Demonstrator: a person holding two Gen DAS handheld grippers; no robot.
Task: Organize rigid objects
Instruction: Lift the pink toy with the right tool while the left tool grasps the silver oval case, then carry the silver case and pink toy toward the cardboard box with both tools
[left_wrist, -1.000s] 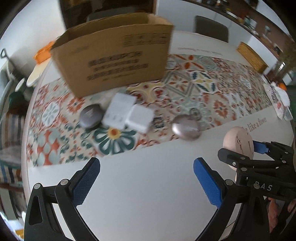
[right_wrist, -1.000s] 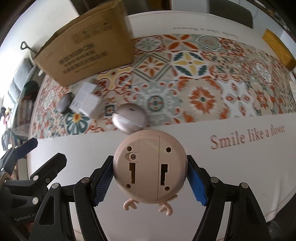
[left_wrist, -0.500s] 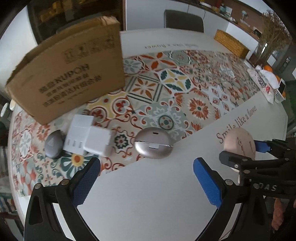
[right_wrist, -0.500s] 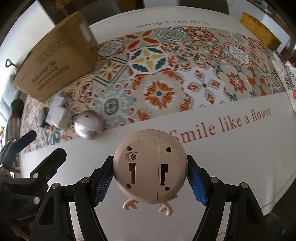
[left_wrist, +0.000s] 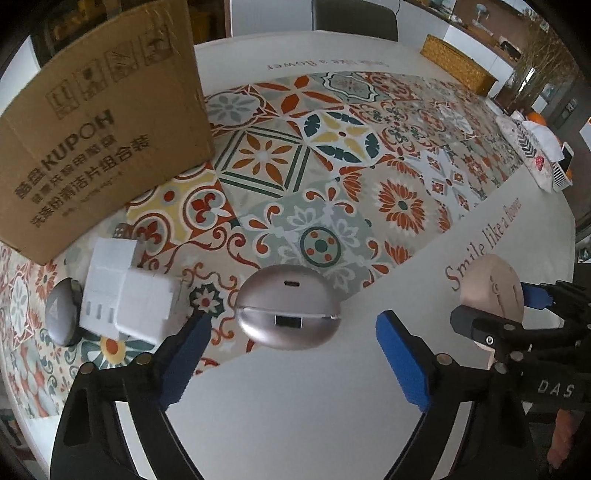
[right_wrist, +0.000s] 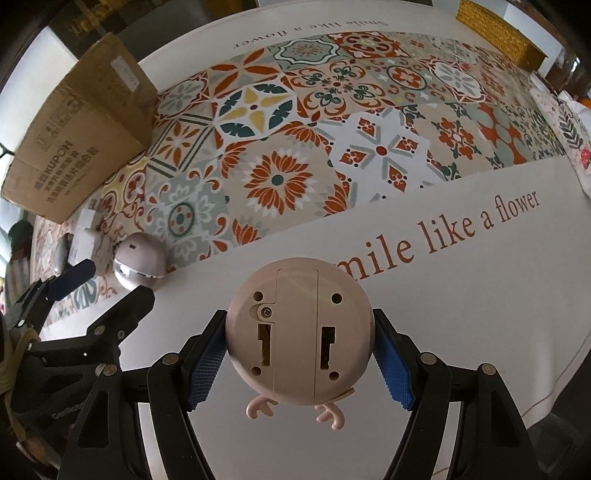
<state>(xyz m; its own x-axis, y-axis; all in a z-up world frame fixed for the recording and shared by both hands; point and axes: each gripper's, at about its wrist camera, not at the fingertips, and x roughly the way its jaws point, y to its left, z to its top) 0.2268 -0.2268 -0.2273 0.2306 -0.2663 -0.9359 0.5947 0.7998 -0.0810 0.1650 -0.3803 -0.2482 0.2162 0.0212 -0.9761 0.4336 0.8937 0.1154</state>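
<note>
A silver oval case (left_wrist: 288, 306) lies on the tablecloth's patterned edge, between the blue pads of my left gripper (left_wrist: 291, 328). Its jaws are closing, with a gap still on both sides of the case. To the case's left sit white chargers (left_wrist: 122, 295) and a grey oval puck (left_wrist: 61, 314). My right gripper (right_wrist: 299, 354) is shut on a round beige clock (right_wrist: 299, 336), back side toward the camera, held above the white cloth border. A cardboard box (left_wrist: 96, 140) stands at the far left.
The table (left_wrist: 314, 413) carries a tile-patterned cloth with a white lettered border. A wicker basket (left_wrist: 458, 66) and a chair (left_wrist: 354, 14) are at the far side. Folded cloths (left_wrist: 535, 147) lie at the right end.
My left gripper has moved right and down toward the silver case, and its pads have come closer together around it. The right gripper has shifted right with the clock still in it.
</note>
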